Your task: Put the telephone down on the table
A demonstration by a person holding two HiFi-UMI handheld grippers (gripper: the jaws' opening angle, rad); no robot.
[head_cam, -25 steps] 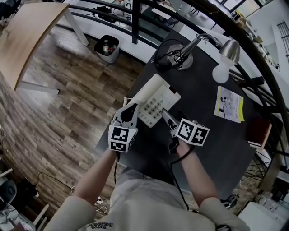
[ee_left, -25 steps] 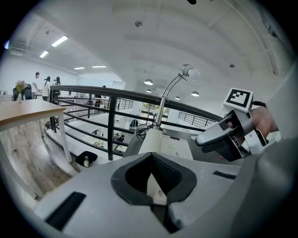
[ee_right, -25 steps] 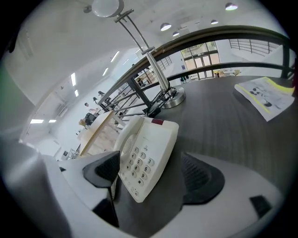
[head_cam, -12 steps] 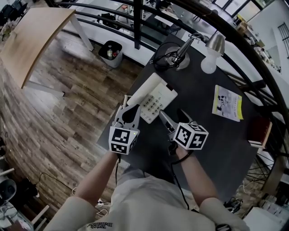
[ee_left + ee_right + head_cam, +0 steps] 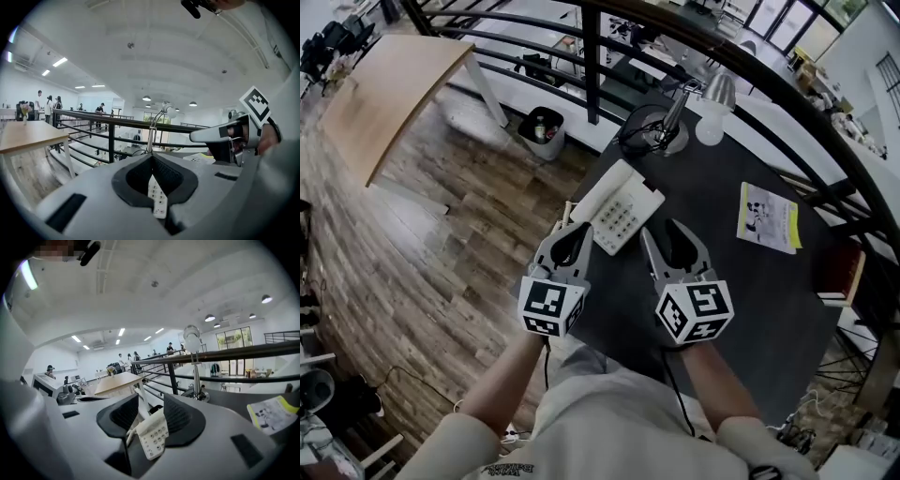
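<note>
Just short of the telephone (image 5: 619, 208), both grippers hover clear of it. The left gripper (image 5: 572, 234) has its jaws together and empty. The right gripper (image 5: 667, 236) has its jaws apart, closing on nothing. The telephone lies flat on the dark table (image 5: 741, 300). Beyond the telephone stands a desk lamp (image 5: 675, 122), and right of it lies a leaflet (image 5: 769, 217).
</note>
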